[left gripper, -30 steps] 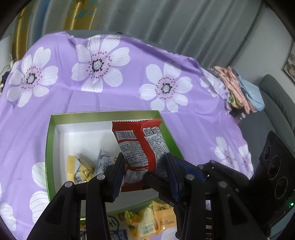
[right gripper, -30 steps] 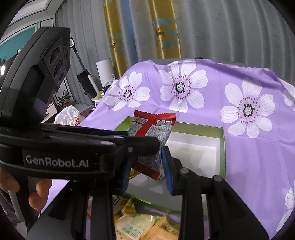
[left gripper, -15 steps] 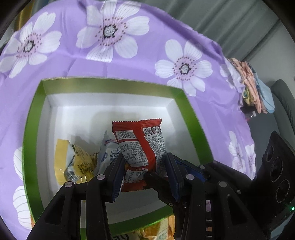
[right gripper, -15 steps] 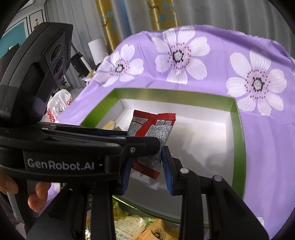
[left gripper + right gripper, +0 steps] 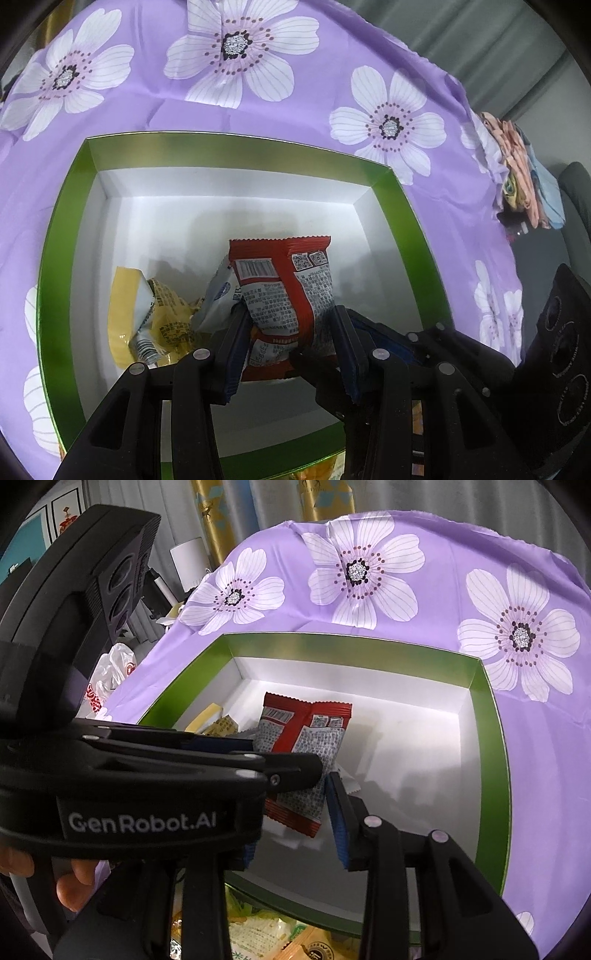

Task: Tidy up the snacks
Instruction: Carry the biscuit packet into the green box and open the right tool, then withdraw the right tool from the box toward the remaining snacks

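Observation:
Both grippers pinch one red snack packet (image 5: 284,291) and hold it low inside the green-rimmed white box (image 5: 236,147). My left gripper (image 5: 290,343) is shut on the packet's lower part. My right gripper (image 5: 295,805) is shut on the same red packet (image 5: 303,746); its left finger is hidden behind the left gripper's body (image 5: 147,775). A yellow packet (image 5: 147,314) and a pale blue-white packet (image 5: 218,295) lie on the box floor at the left. The box (image 5: 491,738) also shows in the right wrist view.
The box sits on a purple flowered cloth (image 5: 258,92). More loose snack packets (image 5: 266,934) lie in front of the box's near wall. Folded cloths (image 5: 517,177) are stacked at the far right. A plastic bag (image 5: 110,672) lies beyond the table's left edge.
Both grippers have carried the red packet forward and down, from above the box's near edge to low inside the box beside the other packets.

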`<move>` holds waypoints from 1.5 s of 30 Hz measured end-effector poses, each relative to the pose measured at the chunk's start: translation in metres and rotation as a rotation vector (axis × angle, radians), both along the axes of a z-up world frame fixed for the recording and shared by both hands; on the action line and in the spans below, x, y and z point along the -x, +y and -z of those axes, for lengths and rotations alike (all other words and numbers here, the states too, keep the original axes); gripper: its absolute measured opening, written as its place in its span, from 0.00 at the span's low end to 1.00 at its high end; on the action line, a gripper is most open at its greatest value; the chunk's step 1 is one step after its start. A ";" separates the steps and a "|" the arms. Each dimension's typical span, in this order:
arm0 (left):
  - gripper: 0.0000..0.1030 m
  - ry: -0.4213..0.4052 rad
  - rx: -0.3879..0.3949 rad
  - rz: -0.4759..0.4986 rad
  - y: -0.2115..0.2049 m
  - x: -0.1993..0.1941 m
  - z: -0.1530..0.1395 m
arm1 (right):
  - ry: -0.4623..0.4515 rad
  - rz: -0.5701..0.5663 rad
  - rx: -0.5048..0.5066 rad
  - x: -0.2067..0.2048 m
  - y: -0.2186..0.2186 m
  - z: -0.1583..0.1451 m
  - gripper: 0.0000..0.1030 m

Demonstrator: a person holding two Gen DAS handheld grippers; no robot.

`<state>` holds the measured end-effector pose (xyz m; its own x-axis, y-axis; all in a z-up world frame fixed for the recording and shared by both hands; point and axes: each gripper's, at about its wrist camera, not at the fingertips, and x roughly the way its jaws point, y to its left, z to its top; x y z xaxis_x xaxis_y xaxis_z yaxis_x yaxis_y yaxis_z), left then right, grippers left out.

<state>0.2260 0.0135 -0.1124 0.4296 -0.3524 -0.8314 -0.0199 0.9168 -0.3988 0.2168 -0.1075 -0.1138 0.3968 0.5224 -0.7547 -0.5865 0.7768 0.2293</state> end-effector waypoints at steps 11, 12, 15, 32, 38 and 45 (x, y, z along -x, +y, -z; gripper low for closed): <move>0.67 -0.005 -0.068 -0.018 -0.002 0.010 -0.007 | -0.010 0.018 0.002 0.009 -0.005 -0.009 0.51; 0.72 -0.012 -0.083 -0.024 -0.001 0.012 -0.010 | -0.016 0.026 0.004 0.010 -0.007 -0.011 0.54; 0.76 -0.034 -0.123 -0.030 -0.002 0.017 -0.018 | -0.043 0.043 0.002 0.018 -0.013 -0.018 0.59; 0.91 -0.211 -0.237 -0.123 0.005 0.110 -0.074 | -0.129 0.154 -0.048 0.100 -0.063 -0.074 0.86; 0.92 -0.291 -0.282 -0.123 -0.003 0.150 -0.096 | -0.145 0.172 -0.092 0.131 -0.073 -0.091 0.92; 0.92 -0.321 -0.321 -0.128 -0.011 0.184 -0.109 | -0.172 0.180 -0.106 0.160 -0.082 -0.104 0.93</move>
<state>0.0425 0.0023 -0.0037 0.7058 -0.0265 -0.7080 -0.0629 0.9930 -0.0999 0.0571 -0.1896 -0.0102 0.6080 0.5042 -0.6132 -0.4786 0.8491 0.2236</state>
